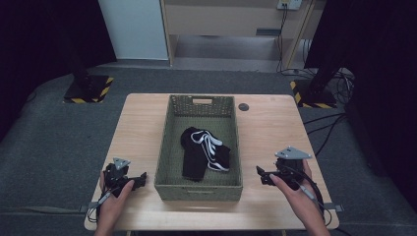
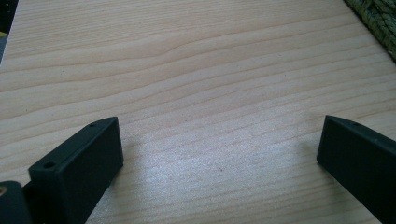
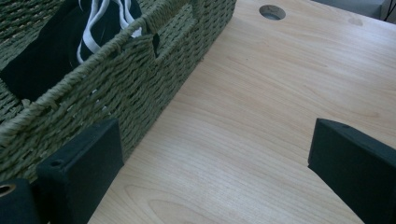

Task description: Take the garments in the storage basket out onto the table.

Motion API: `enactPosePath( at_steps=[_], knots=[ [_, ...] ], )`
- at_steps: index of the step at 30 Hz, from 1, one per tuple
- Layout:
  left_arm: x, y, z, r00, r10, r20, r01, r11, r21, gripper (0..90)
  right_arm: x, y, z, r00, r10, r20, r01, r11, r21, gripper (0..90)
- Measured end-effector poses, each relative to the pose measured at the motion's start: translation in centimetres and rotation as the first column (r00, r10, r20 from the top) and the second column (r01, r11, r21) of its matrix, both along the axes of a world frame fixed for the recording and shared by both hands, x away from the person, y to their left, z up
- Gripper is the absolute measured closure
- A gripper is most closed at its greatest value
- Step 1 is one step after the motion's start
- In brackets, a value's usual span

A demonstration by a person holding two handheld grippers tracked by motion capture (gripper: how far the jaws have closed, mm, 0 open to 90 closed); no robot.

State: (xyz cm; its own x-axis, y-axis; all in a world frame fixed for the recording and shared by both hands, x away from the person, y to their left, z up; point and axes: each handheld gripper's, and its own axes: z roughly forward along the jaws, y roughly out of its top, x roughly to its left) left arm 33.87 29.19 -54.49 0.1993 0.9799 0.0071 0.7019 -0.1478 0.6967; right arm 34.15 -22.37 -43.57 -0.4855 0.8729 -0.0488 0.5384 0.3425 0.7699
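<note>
A green woven basket (image 1: pixel 167 147) stands in the middle of the wooden table (image 1: pixel 265 132). Inside it lies a black garment with white stripes (image 1: pixel 204 150), also visible over the basket's rim in the right gripper view (image 3: pixel 60 42). My left gripper (image 1: pixel 141 178) rests on the table left of the basket, held by a hand; its jaws stand wide apart over bare wood (image 2: pixel 219 144). My right gripper (image 1: pixel 259 173) sits right of the basket, also open, with nothing between its jaws (image 3: pixel 215 154). The basket wall (image 3: pixel 140 88) is close beside its left jaw.
A round cable hole (image 1: pixel 243 106) is in the table behind the basket's right corner. Dark stands with yellow-black striped bases (image 1: pixel 88 88) sit on the grey floor beyond the table, with cables at the far right (image 1: pixel 324 128).
</note>
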Motion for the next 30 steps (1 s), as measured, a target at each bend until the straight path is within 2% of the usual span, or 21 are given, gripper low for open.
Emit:
enactPosePath(
  at_steps=[9,14,22,30],
  knots=[
    [0.0,0.0,0.0,1.0,0.0,0.0,0.0,1.0,0.0,0.0,0.0,0.8,1.4,0.9998,0.019,0.008,-0.019,1.0,-0.004,3.2],
    [0.0,0.0,0.0,1.0,0.0,0.0,0.0,1.0,0.0,0.0,0.1,1.9,2.9,0.9987,0.043,0.026,-0.043,0.999,0.002,3.1],
    [0.0,0.0,0.0,1.0,0.0,0.0,0.0,1.0,0.0,0.0,0.4,3.2,4.2,0.9968,0.07,0.037,-0.07,0.998,0.004,3.1],
    [0.0,0.0,0.0,1.0,0.0,0.0,0.0,1.0,0.0,0.0,0.7,4.3,4.7,0.9952,0.091,0.036,-0.091,0.996,0.009,3.0]
  ],
)
